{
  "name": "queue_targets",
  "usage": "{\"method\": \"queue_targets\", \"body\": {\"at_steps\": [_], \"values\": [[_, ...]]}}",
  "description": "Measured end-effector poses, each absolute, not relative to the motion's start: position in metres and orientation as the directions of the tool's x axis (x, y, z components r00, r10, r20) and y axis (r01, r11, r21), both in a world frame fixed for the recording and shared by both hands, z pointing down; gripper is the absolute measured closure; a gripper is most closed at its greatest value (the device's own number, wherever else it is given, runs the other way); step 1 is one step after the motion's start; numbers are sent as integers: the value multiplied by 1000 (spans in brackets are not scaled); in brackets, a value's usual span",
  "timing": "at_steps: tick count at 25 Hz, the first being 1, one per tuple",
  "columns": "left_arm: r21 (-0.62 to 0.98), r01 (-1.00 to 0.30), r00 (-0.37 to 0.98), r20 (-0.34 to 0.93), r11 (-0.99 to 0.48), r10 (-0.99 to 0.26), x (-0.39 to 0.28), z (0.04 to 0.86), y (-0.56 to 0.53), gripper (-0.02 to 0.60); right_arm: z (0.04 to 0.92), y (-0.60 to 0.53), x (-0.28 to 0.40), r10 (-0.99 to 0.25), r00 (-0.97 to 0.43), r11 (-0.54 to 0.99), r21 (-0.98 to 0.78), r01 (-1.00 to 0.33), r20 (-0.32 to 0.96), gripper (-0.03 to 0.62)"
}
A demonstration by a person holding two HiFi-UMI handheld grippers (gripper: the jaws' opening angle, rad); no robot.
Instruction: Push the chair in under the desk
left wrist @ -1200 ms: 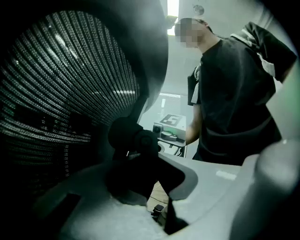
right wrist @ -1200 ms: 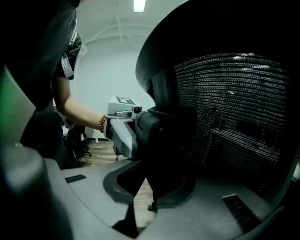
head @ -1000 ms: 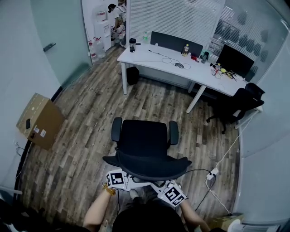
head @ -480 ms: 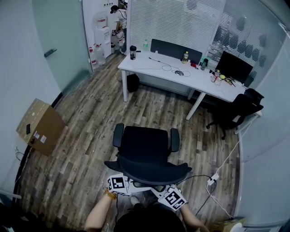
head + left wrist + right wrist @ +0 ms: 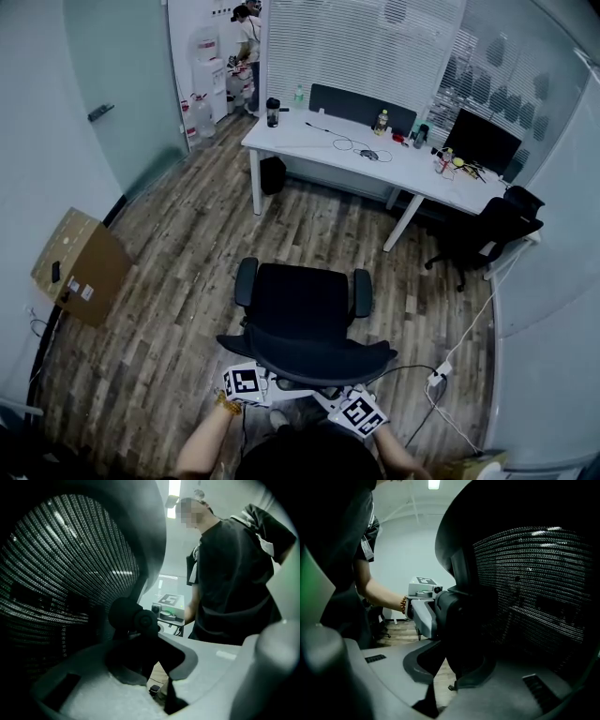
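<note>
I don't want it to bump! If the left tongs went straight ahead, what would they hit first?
The chair's back post. The left tongs are closed around it, so it would probably block them right away.

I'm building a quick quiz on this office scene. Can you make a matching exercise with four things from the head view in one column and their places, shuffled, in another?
Things:
1. mesh chair
2. cardboard box
3. white desk
4. power strip

Places:
A. on the floor, right of the mesh chair
B. against the left wall
C. in front of the window blinds
D. middle of the floor, well short of the desk

Pairs: 1-D, 2-B, 3-C, 4-A
</note>
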State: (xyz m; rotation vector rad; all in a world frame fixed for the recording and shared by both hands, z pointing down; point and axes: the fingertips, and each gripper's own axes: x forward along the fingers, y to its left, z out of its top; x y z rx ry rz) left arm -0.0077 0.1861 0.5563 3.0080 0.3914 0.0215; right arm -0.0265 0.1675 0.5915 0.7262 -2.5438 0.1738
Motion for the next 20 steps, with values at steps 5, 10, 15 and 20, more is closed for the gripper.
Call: {"method": "queue_targets", "body": {"at_steps": [5, 10, 15, 20], "values": [[115, 273, 961, 6, -955, 275, -4, 555, 176, 523, 591, 157, -23, -468, -733, 846, 12, -532, 494, 533], [111, 273, 961, 3, -956, 275, 2, 555, 163, 520, 592, 144, -17, -472, -724, 841, 10, -541, 503, 533], [100, 256, 966, -3, -961, 257, 8, 553, 143, 518, 589, 125, -13, -466, -720, 845, 18, -534, 514, 533], [110, 207, 978, -3, -972, 208, 15, 555, 125, 512, 589, 109, -8, -435, -728, 866, 25, -499, 530, 537]]}}
